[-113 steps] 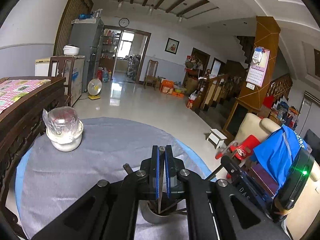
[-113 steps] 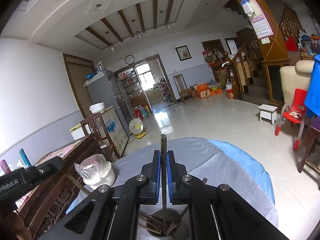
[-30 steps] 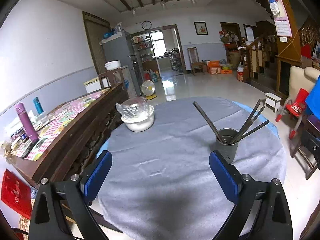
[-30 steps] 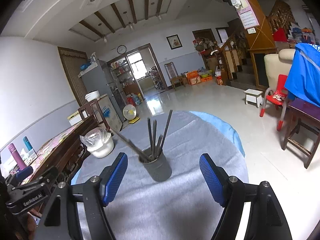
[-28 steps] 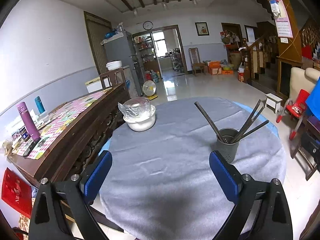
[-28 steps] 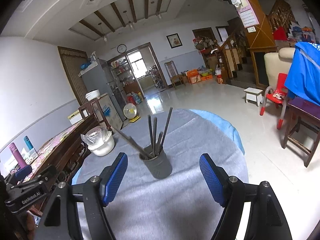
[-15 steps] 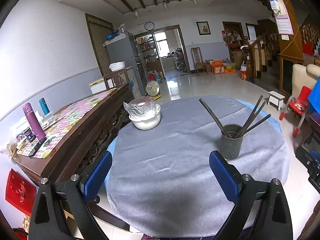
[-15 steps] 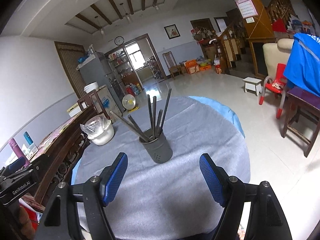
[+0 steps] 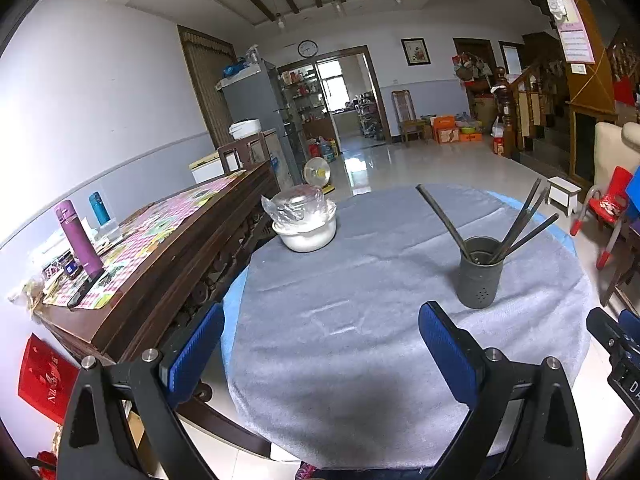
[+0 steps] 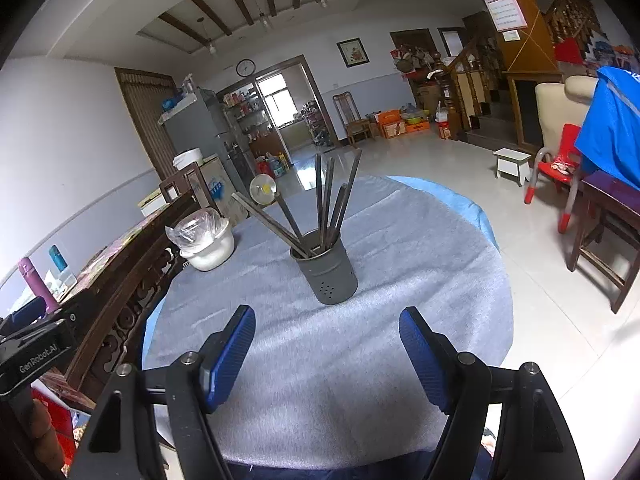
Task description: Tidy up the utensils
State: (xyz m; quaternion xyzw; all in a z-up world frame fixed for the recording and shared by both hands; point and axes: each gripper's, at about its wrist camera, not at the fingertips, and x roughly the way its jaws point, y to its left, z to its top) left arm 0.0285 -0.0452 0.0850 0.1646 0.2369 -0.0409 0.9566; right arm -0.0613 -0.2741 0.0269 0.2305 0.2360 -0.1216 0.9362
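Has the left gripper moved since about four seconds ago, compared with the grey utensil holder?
Yes. The left gripper was shut directly above the utensil holder; now it is open and pulled back, with the holder standing ahead of it to the right.

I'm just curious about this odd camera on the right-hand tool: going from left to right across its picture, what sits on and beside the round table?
Purple bottle → white bowl covered with plastic wrap → grey holder with chopsticks → white stool → red chair.
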